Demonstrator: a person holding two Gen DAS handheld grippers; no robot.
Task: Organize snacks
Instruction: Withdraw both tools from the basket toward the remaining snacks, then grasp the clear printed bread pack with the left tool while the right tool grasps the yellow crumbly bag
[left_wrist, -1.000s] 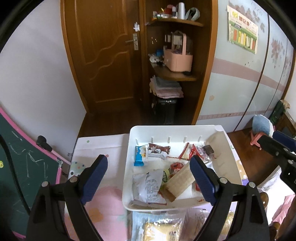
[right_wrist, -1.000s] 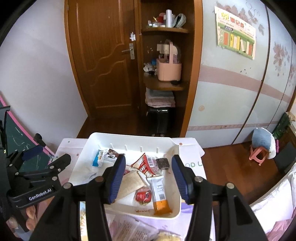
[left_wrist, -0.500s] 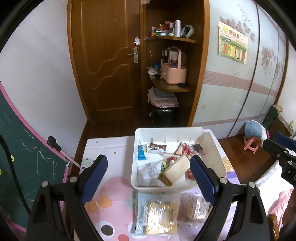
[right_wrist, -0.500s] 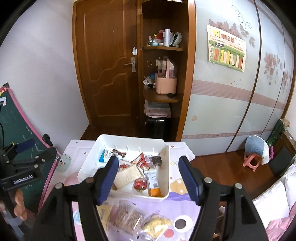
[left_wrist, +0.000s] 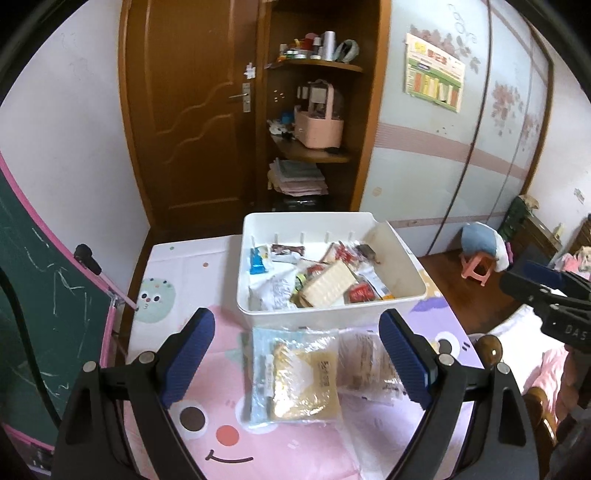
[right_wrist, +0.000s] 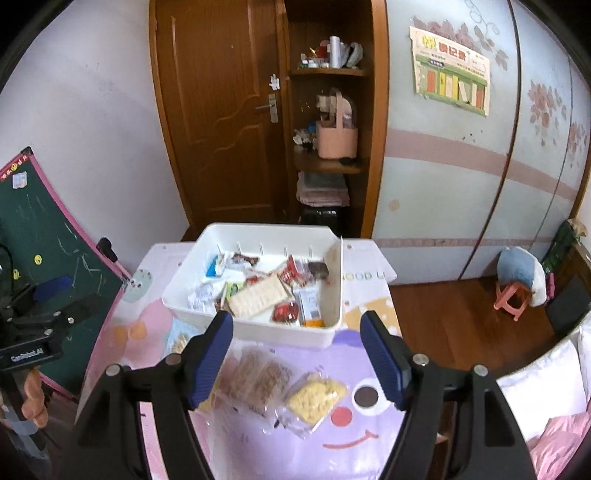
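Observation:
A white bin (left_wrist: 325, 314) (right_wrist: 280, 332) stands on the cartoon mat (left_wrist: 221, 435), filled with several snacks, a cracker pack (left_wrist: 327, 284) (right_wrist: 256, 295) on top. In front of it lie loose packets: a yellow snack in a clear bag (left_wrist: 303, 380), brown biscuit packs (left_wrist: 365, 362) (right_wrist: 258, 376) and a yellow puffed-snack bag (right_wrist: 314, 397). My left gripper (left_wrist: 295, 354) hangs open above the loose packets, holding nothing. My right gripper (right_wrist: 295, 350) has its jaws opening, with nothing between them, above the biscuit packs.
A green chalkboard (left_wrist: 37, 295) leans at the table's left edge. Behind the table are a wooden door (left_wrist: 192, 129) and a corner shelf with a pink basket (left_wrist: 319, 127). A pink stool (left_wrist: 476, 267) and bedding (right_wrist: 546, 387) are on the right.
Both grippers have drawn back from the bin, which now looks smaller and farther. The loose packets on the mat have come into view. The right jaws stand wider than before.

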